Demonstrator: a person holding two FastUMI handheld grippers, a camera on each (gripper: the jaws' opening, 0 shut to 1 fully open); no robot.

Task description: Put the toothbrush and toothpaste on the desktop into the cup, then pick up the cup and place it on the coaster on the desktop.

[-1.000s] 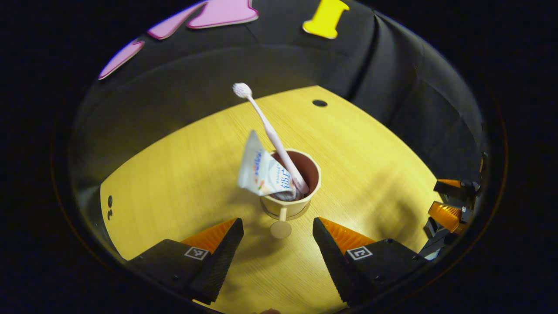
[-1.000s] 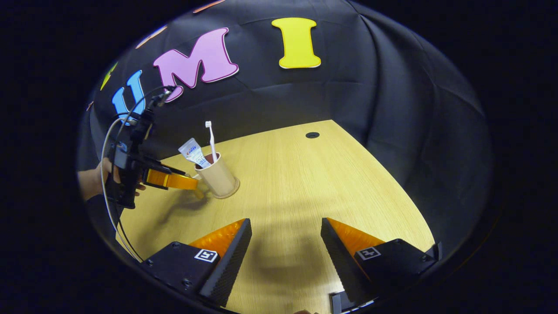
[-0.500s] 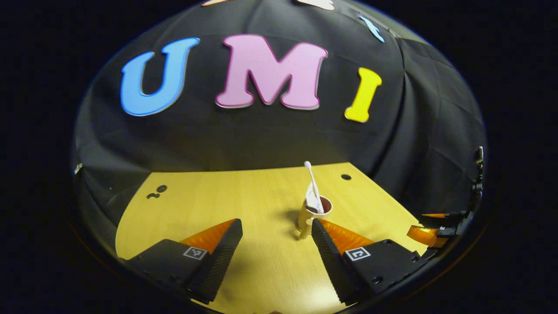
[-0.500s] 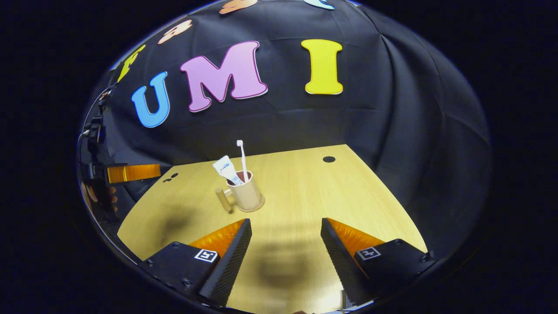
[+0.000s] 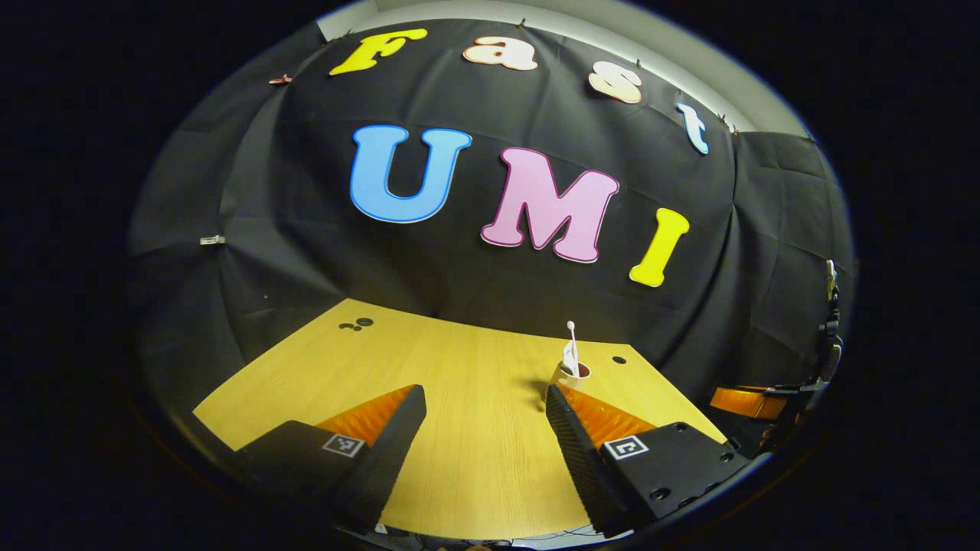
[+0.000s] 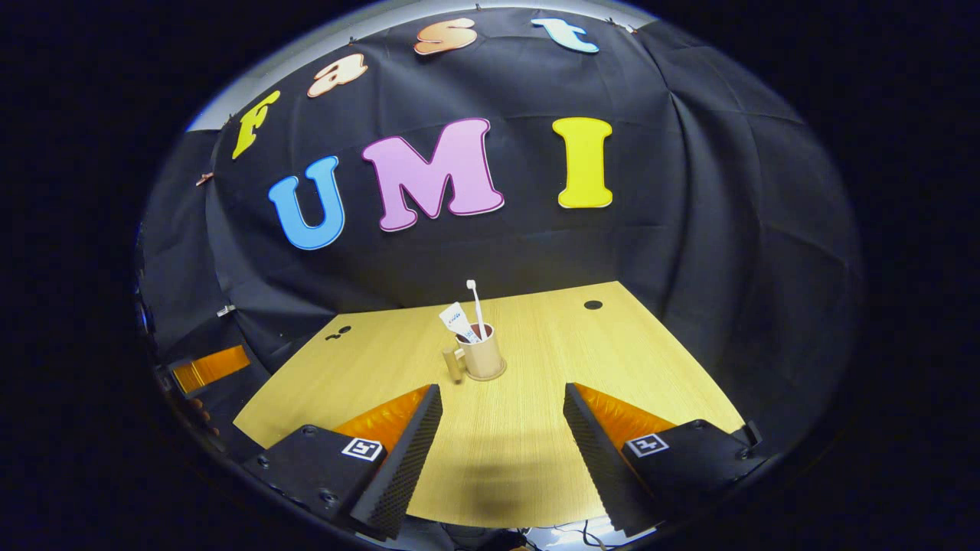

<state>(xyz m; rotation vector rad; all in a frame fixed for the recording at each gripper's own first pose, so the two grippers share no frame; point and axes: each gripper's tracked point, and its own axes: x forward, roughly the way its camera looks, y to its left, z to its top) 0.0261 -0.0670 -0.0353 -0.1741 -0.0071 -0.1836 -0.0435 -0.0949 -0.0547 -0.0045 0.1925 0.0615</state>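
A tan cup (image 6: 484,358) with a side handle stands upright on the wooden desktop (image 6: 528,451), over a thin round coaster (image 6: 485,376). A pale toothbrush (image 6: 476,302) and a white toothpaste tube (image 6: 457,321) stick up out of it. My right gripper (image 6: 501,394) is open and empty, well back from the cup. In the left gripper view the cup (image 5: 567,376) with the toothbrush (image 5: 571,337) sits far off, just above the right finger. My left gripper (image 5: 484,394) is open with nothing between its fingers.
Round cable holes pierce the desktop at the far right (image 6: 592,304) and far left (image 6: 338,334). The left gripper (image 6: 208,366) and a hand show at the left edge of the right gripper view. The right gripper (image 5: 746,401) shows at the right edge of the left gripper view.
Both grippers have drawn back from the cup and tilted upward, so the cup looks smaller and farther. The left gripper left the cup's handle. The cup has stayed in place.
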